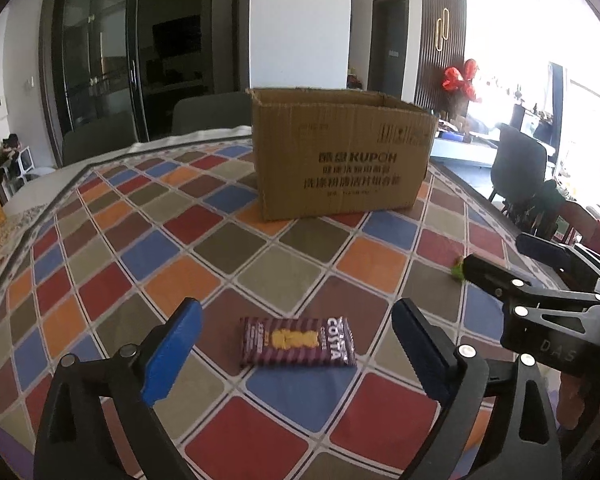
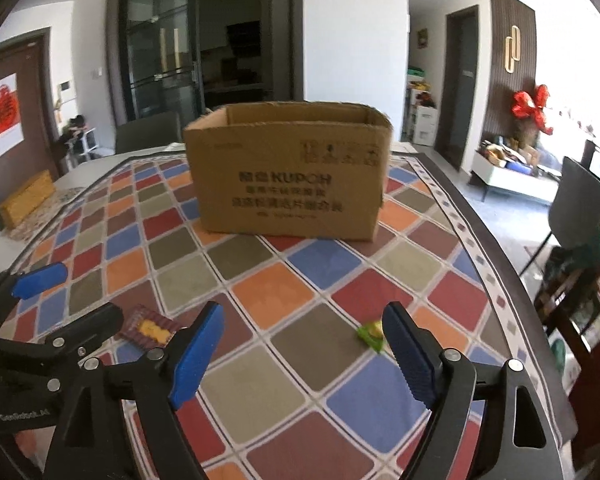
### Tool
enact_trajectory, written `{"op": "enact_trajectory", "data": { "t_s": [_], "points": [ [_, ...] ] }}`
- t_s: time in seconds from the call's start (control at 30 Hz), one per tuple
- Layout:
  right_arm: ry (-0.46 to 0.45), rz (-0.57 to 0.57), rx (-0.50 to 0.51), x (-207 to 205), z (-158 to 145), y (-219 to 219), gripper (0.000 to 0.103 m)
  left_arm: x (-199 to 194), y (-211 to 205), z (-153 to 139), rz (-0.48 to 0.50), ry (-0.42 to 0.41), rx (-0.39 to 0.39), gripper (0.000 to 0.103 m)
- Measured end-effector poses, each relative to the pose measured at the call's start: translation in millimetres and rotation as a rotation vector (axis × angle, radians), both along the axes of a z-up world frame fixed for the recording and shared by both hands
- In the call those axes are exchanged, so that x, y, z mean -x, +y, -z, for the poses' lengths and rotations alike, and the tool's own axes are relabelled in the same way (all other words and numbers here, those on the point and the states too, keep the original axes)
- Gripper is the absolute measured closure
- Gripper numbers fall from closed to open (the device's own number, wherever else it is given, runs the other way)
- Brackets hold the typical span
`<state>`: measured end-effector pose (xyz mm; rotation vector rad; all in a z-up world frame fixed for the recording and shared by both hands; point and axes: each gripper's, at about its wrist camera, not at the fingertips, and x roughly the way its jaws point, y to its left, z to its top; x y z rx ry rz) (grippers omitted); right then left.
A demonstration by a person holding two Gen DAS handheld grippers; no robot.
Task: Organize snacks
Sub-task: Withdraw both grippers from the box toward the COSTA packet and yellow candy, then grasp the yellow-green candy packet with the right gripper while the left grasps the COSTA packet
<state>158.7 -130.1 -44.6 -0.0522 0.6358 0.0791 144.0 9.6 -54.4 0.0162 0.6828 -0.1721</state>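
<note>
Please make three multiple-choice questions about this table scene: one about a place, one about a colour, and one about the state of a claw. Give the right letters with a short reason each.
1. Where does the cardboard box stand?
A. on the tablecloth
B. on a chair
C. on the floor

2. What colour is the small snack by the right claw?
A. white
B. green
C. black

3. How is the left claw?
A. shut on the striped packet
B. shut, empty
C. open

Answers: 1 A, the box rests on the checked cloth. 2 B, its wrapper is green and yellow. 3 C, its blue pads stand wide apart, clear of the packet.
</note>
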Motion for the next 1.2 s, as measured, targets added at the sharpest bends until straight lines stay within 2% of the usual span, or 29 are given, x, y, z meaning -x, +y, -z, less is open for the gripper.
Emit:
{"op": "enact_trajectory", "data": {
  "t_s": [0.2, 0.37, 0.63, 1.0, 1.2],
  "points": [
    [0.016, 0.078, 0.007, -1.8, 16.5, -4.6, 0.021, -8.4, 2.3, 24.0, -0.020, 0.068, 0.021, 0.006],
    [0.046, 0.104, 0.003, -12.3, 27.1, -7.7, 0.021, -16.9, -1.9, 36.5, -0.015, 0.096, -0.018, 0.006],
    [0.098, 0.181, -0.023, -24.9, 42.7, -16.1, 0.021, -29.4, -1.8, 51.6, -0.017, 0.151, -0.025, 0.005],
    [0.137, 0.268, -0.002, -44.1, 56.9, -28.3, 0.021, -48.3, -11.5, 72.9, -0.029, 0.246, -0.052, 0.005],
    [0.159, 0.271, -0.009, -54.2, 62.7, -35.0, 0.021, -53.8, -15.5, 75.0, -0.042, 0.248, -0.060, 0.004]
  ]
}}
